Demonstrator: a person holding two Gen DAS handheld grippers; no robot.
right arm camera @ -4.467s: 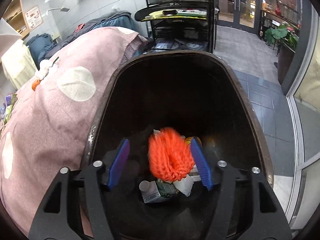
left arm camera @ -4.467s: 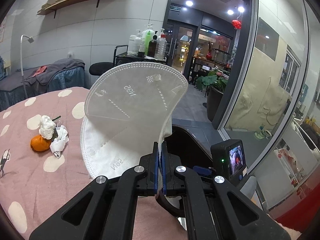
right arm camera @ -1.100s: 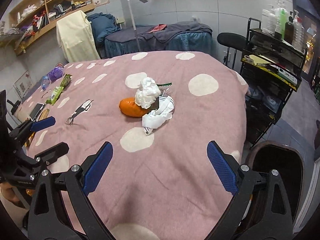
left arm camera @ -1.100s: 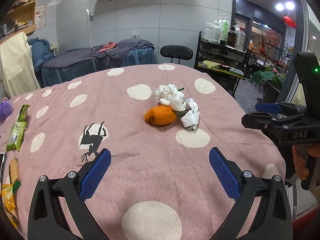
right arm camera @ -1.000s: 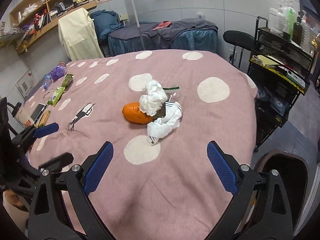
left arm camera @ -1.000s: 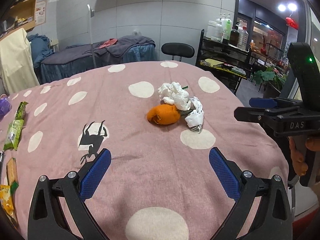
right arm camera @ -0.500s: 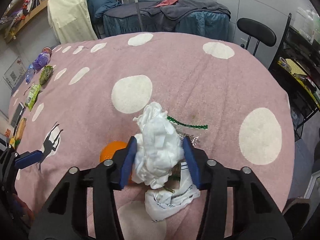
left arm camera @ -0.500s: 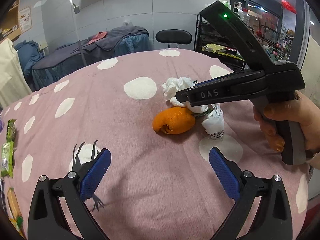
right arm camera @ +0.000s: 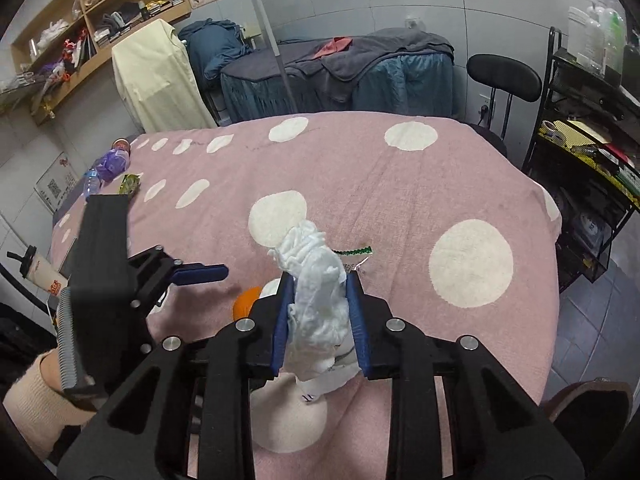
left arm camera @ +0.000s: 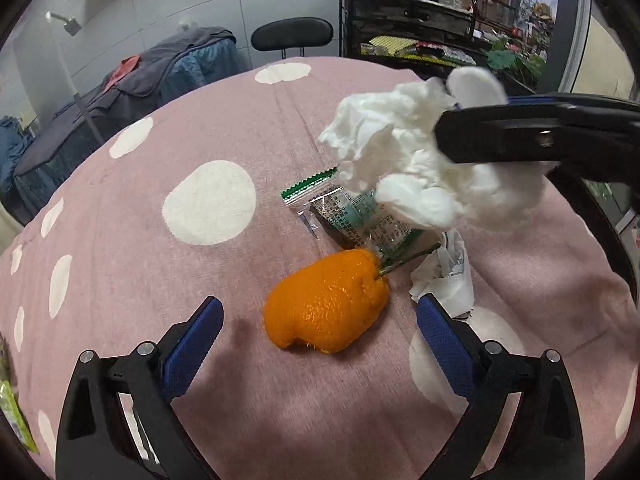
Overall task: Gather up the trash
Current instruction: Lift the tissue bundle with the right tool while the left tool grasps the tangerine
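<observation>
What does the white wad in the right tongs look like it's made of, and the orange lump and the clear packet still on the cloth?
White wad: soft tissue paper, matte, crumpled into folds.
Orange lump: looks like citrus peel, with a dimpled, faintly glossy skin and a ragged edge.
Clear packet: thin plastic film, shiny, printed, with a green serrated edge.

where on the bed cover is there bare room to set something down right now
Free: the pink cover between the trash pile and the far edge, and right of the green-edged wrapper. Crowded: around the orange peel, wrapper and crumpled receipt, and the left edge with the purple bottle and snack packet.
</observation>
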